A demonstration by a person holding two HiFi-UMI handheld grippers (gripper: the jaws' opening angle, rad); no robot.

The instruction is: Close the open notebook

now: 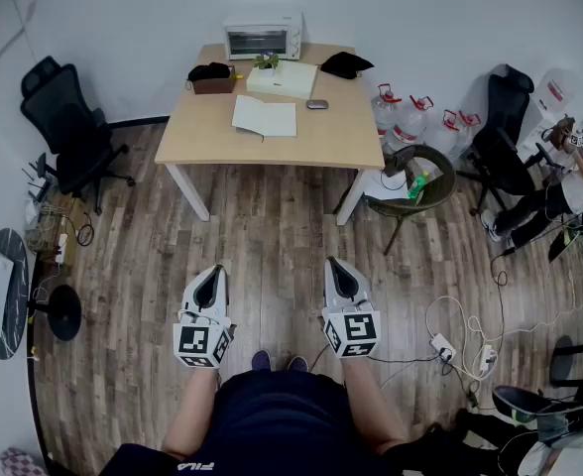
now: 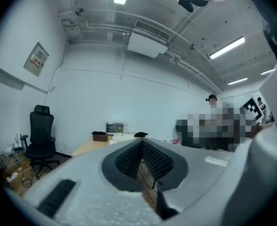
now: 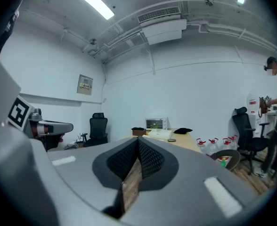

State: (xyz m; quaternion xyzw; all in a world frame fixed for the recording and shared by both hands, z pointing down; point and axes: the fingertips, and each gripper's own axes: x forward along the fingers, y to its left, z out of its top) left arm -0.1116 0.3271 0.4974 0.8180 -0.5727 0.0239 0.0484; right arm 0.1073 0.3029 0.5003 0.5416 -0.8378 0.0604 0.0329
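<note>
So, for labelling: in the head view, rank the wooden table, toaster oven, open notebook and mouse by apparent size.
1. wooden table
2. toaster oven and open notebook, too alike to rank
3. mouse

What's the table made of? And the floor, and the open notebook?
The table looks like light wood or laminate, smooth and matte. The floor shows brown grained planks, wood or vinyl. The open notebook has white pages, likely paper.
</note>
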